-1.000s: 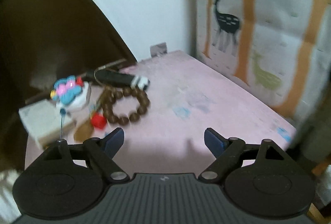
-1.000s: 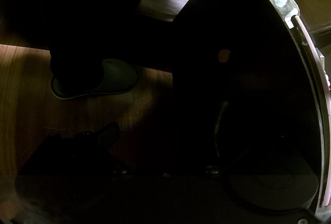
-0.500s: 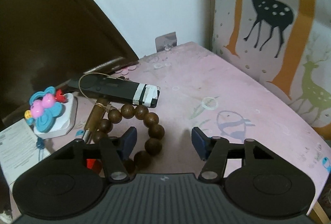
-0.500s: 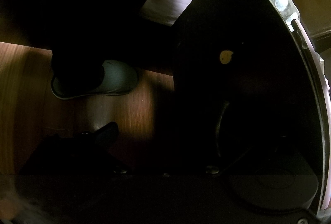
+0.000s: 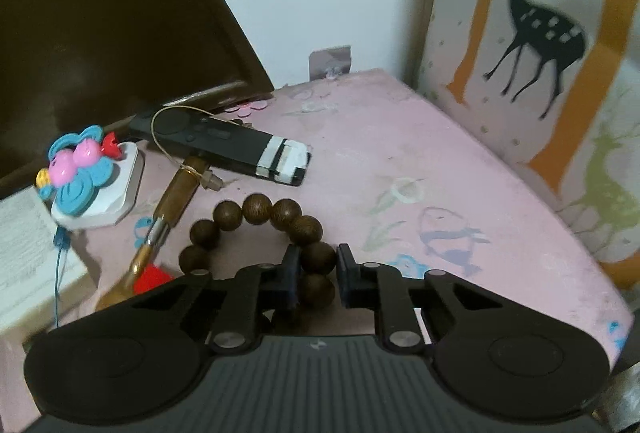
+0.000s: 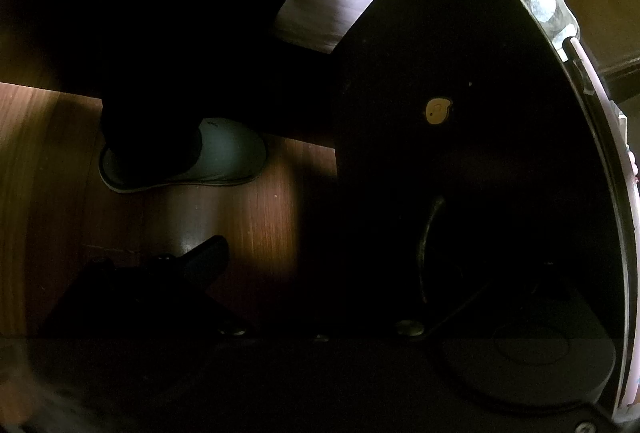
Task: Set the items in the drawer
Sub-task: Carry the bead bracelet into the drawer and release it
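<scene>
Gripping bead bracelet (image 5: 280, 229) (round dark-brown wooden beads), left gripper (image 5: 318, 275)

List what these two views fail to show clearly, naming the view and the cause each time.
- Bead bracelet, left wrist view: its near beads are hidden behind the left tool.
- Right tool, right wrist view: right finger lost in shadow.
- Drawer: not identifiable in either view.
- White box, left wrist view: cut off by the edge, print blurred.
</scene>
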The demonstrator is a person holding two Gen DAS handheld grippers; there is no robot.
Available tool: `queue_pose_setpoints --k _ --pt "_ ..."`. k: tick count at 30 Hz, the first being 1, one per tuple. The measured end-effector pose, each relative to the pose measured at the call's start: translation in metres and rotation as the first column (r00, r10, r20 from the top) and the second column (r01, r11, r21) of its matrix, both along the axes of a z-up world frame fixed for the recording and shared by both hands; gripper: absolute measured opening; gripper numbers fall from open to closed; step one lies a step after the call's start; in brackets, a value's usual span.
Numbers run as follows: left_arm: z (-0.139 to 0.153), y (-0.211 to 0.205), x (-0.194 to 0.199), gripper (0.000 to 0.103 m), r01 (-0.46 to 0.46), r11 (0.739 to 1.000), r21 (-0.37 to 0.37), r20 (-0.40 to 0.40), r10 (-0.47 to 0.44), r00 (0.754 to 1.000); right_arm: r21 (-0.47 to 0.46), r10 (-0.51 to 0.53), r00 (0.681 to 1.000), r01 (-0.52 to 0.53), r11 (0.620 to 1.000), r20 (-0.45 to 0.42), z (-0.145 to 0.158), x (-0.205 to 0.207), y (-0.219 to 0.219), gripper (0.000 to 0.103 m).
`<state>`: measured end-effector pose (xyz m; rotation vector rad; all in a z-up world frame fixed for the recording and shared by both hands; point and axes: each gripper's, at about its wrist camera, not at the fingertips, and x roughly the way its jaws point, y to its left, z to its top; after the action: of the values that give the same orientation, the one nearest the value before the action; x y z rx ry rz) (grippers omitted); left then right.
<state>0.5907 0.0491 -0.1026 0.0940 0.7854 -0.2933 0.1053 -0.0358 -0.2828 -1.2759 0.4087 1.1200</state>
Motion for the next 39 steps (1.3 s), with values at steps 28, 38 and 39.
queue_pose_setpoints --k 28,38,39 --pt "0.009 0.040 -0.248 0.017 -0.113 0.909 -0.402 -0.131 0.065 0.989 -0.038 -0.003 1.000 0.004 0.999 0.022 -0.008 -0.009 0.008 0.103" --pt "-0.064 0.069 -0.247 0.017 -0.250 0.945 -0.209 -0.260 0.193 0.946 -0.036 0.000 1.000 0.001 0.999 0.028 -0.007 -0.009 0.006 0.103" --pt "-0.070 0.068 -0.245 0.017 -0.250 0.949 -0.191 -0.268 0.195 0.944 -0.036 0.000 1.000 0.001 0.999 0.028 -0.007 -0.009 0.005 0.103"
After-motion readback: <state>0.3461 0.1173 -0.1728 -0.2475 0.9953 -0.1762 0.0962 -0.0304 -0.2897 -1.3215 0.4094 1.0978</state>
